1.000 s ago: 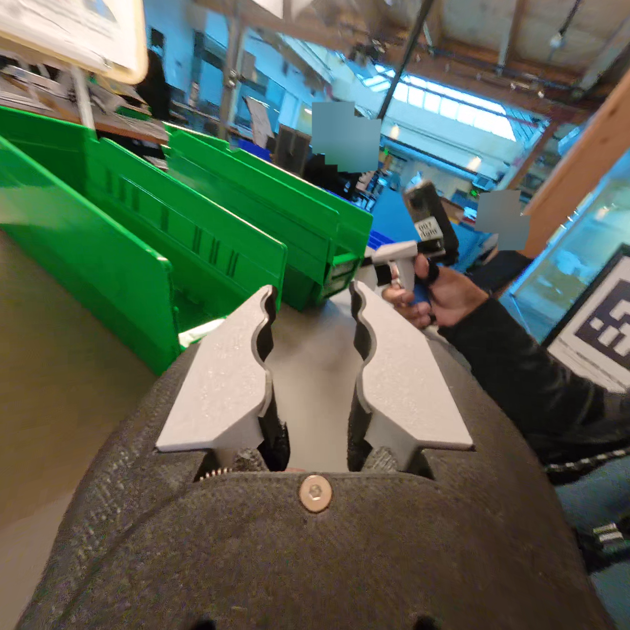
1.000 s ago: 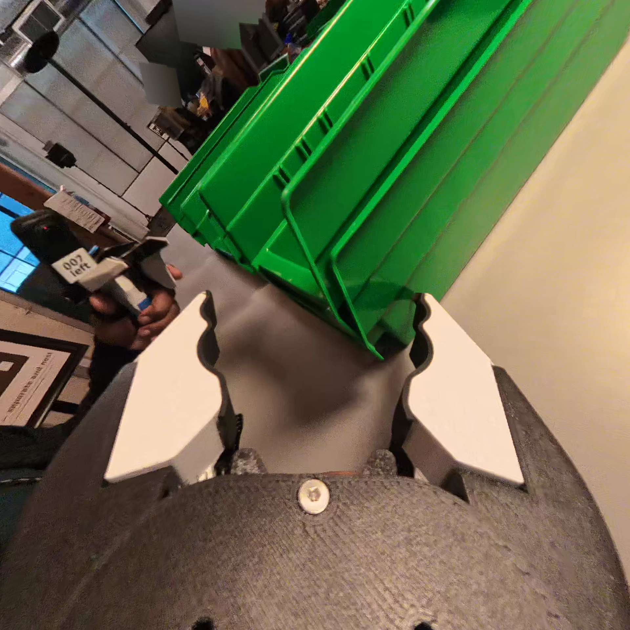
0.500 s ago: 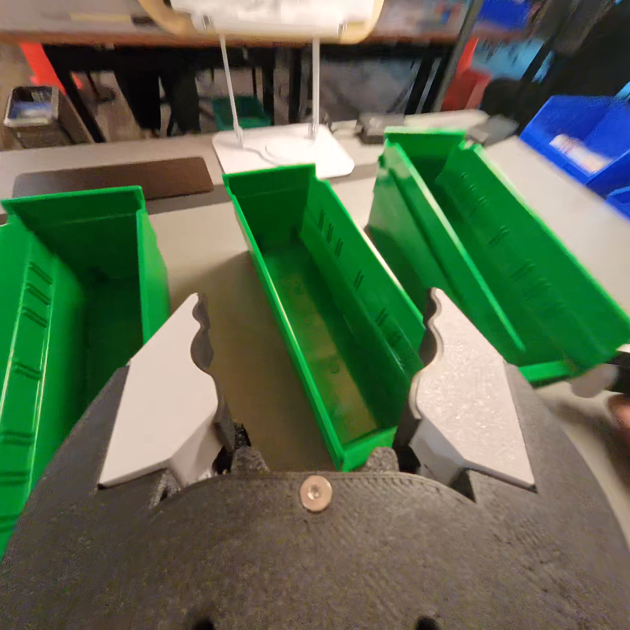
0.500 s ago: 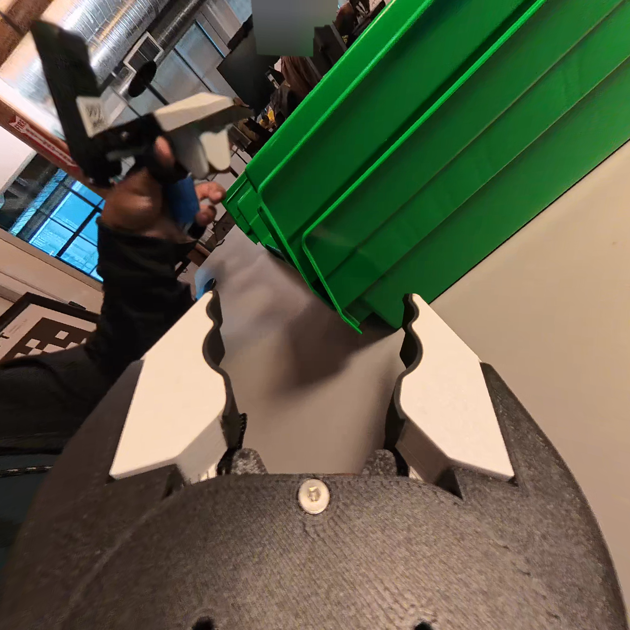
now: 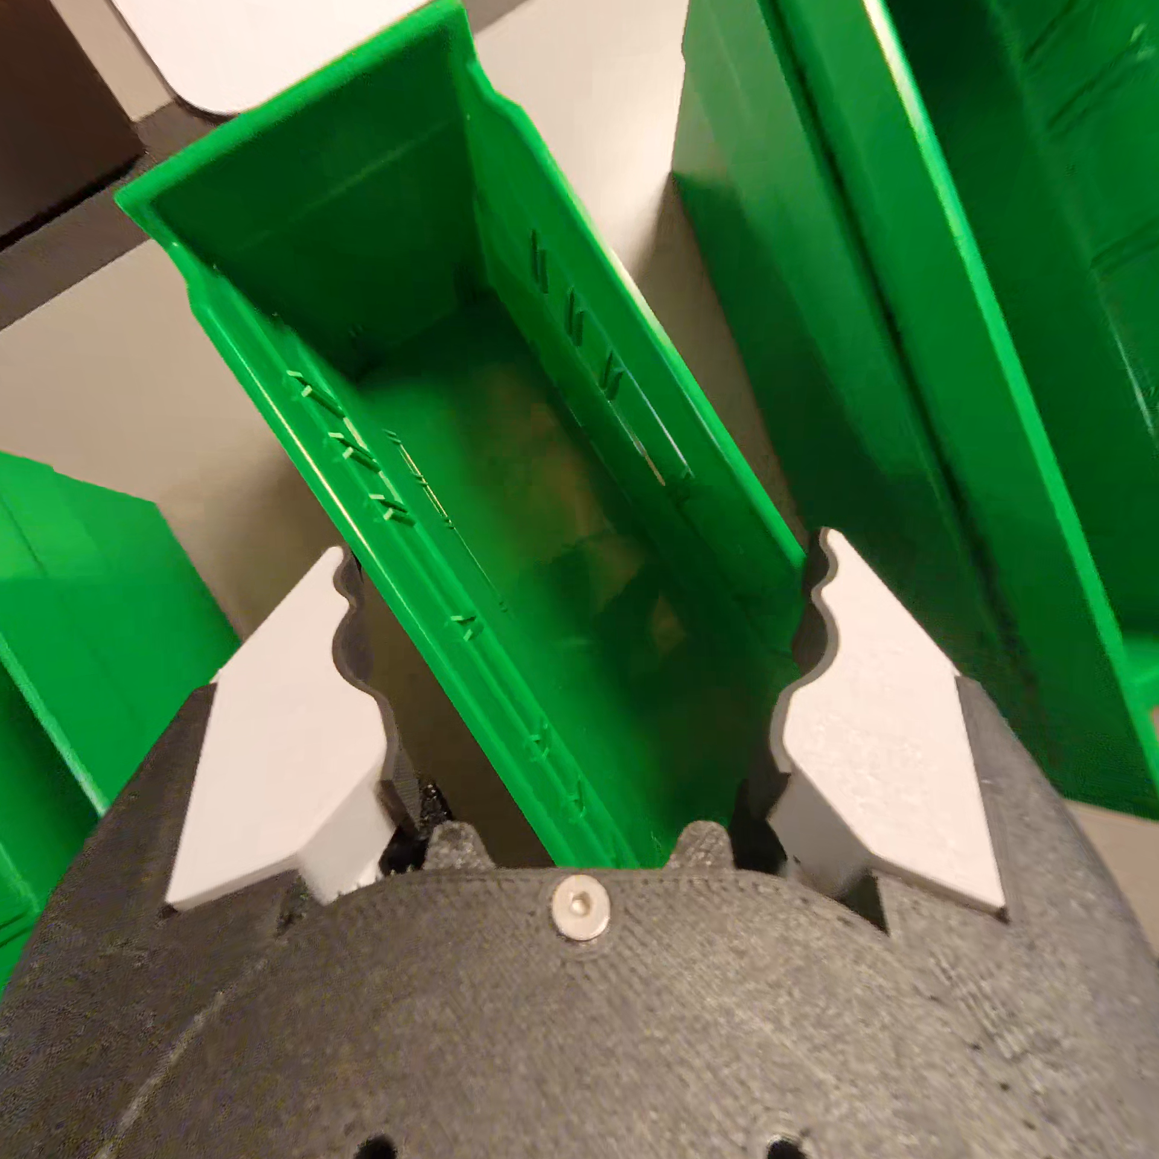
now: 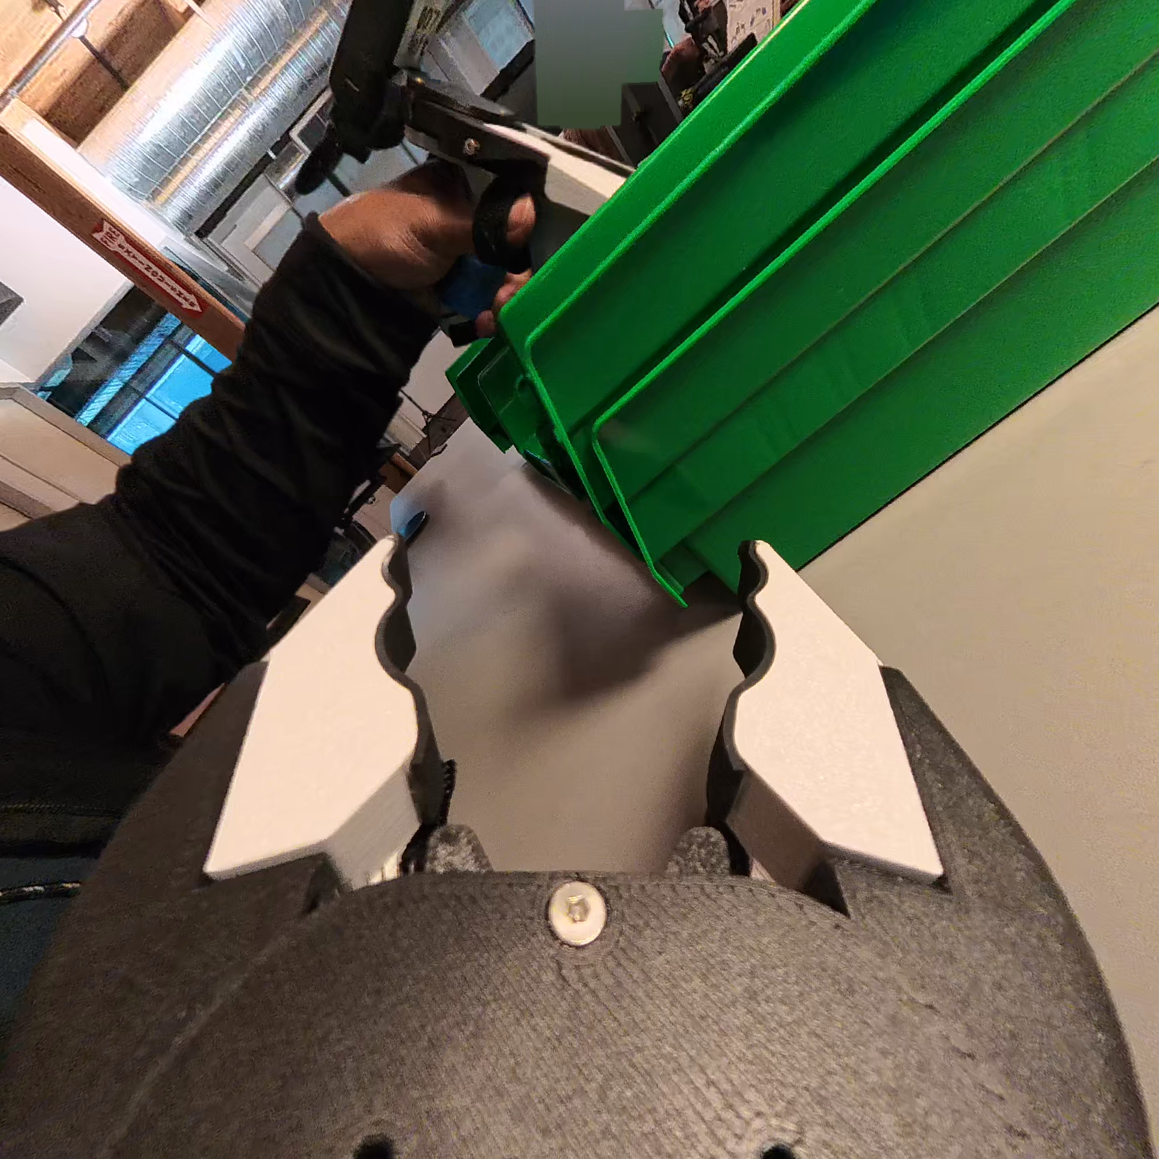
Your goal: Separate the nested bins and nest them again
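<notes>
In the left wrist view a single green bin stands open-side up on the table. My left gripper hangs over its near end, wide open, one finger outside each long wall; the pads do not press on it. A nested stack of green bins stands to its right, and another green bin to its left. In the right wrist view my right gripper is open and empty, low over the table, at the near corner of the nested green bins. The left gripper shows above the bins there.
A person's hand and black sleeve hold the left gripper and cross the left of the right wrist view. A small blue and white item lies on the table beyond my right gripper's left finger. A white stand base sits behind the middle bin.
My left gripper swung from facing the room down over the middle bin and opened wide. My right gripper stayed open, narrowed slightly, and stayed at the nested bins' corner.
</notes>
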{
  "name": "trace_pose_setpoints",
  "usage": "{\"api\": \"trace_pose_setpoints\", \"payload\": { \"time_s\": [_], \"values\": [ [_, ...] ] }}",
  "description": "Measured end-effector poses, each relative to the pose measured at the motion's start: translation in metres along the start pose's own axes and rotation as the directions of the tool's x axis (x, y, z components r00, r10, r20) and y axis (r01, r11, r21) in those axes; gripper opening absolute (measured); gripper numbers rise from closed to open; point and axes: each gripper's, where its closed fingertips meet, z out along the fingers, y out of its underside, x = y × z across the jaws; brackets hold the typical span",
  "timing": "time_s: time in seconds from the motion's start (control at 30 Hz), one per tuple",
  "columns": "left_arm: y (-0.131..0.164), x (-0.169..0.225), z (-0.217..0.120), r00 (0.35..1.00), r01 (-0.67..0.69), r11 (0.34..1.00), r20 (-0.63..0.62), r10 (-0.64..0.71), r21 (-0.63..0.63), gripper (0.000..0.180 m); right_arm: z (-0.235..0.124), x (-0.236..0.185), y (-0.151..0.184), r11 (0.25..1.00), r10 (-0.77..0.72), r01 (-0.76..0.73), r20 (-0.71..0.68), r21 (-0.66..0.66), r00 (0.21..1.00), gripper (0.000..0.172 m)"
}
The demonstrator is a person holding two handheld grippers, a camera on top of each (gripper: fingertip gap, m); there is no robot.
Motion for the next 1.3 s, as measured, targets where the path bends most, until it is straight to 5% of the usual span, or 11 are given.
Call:
{"api": "trace_pose_setpoints", "payload": {
  "time_s": [0.37,0.53,0.93,1.13,1.3],
  "values": [
    [-0.005,-0.038,-0.019,0.975,-0.063,0.992,0.206,0.084,-0.106,0.136,-0.001,-0.002,-0.001,1.000,-0.003,0.003,0.012,0.007,1.000,0.105],
    [0.006,-0.040,0.001,0.985,-0.007,0.987,0.167,0.033,-0.158,0.138,-0.002,-0.004,-0.002,1.000,-0.018,0.017,0.019,0.021,1.000,0.103],
    [0.009,-0.043,0.000,0.987,-0.012,0.977,0.152,0.045,-0.211,0.110,-0.004,-0.007,-0.004,1.000,-0.006,0.004,0.047,0.031,0.999,0.102],
    [-0.032,-0.037,-0.045,0.990,0.035,0.996,0.139,-0.023,-0.079,0.106,-0.005,-0.007,-0.005,0.999,0.002,-0.004,0.053,0.038,0.999,0.102],
    [-0.088,0.005,-0.110,0.998,0.035,0.996,0.048,-0.039,0.081,0.106,-0.005,-0.007,-0.005,0.999,0.002,-0.004,0.054,0.037,0.999,0.102]
  ]
}}
